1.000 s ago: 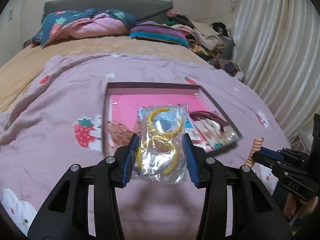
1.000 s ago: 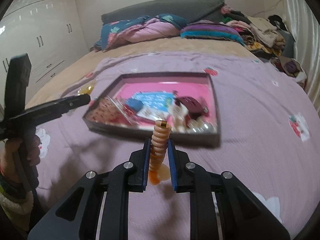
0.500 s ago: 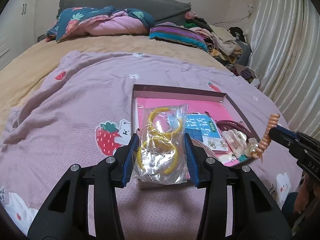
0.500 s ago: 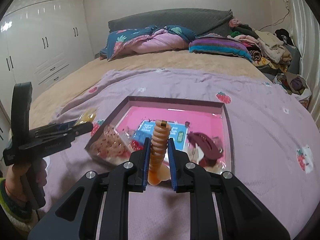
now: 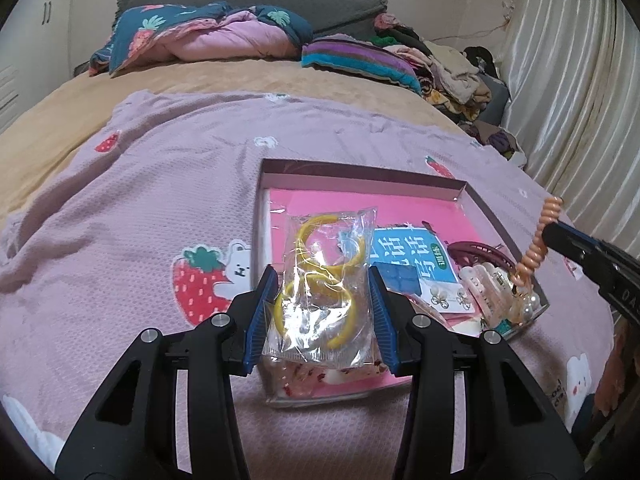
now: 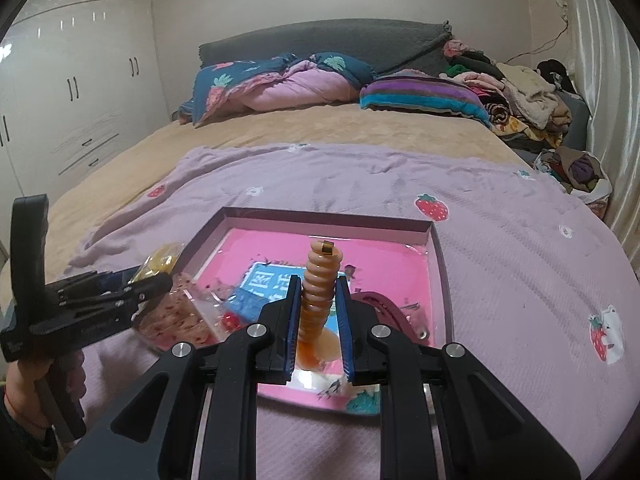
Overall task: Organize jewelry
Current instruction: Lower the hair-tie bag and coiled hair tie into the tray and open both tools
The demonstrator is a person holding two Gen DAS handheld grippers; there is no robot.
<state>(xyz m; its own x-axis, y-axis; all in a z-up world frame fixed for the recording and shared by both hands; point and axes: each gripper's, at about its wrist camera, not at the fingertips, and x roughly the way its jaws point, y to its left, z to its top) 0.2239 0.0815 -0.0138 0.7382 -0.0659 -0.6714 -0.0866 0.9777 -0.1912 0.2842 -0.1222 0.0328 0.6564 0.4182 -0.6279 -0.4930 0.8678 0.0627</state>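
Observation:
A shallow box with a pink floor (image 5: 360, 204) (image 6: 384, 256) lies on the lilac blanket. My left gripper (image 5: 323, 280) is shut on a clear bag of yellow hoops (image 5: 324, 288), held over the box's near left corner. My right gripper (image 6: 318, 284) is shut on an orange spiral hair tie (image 6: 320, 280) (image 5: 536, 248), which stands upright above the box's near edge. Inside the box lie a blue card (image 5: 416, 256), a dark red hair claw (image 5: 476, 250), pearl earrings on a card (image 5: 448, 300) and a clear clip (image 5: 488, 288).
The lilac strawberry-print blanket (image 5: 160, 208) covers the near part of the bed. Folded quilts (image 6: 288, 84) and a striped cushion (image 6: 420, 96) lie by the headboard. Clothes are piled at the right (image 6: 532, 96). White wardrobes (image 6: 80, 80) stand left, curtains (image 5: 580, 100) right.
Both grippers have moved in over the box with their loads. The box now sits closer and lower in each view. Neither grip has changed.

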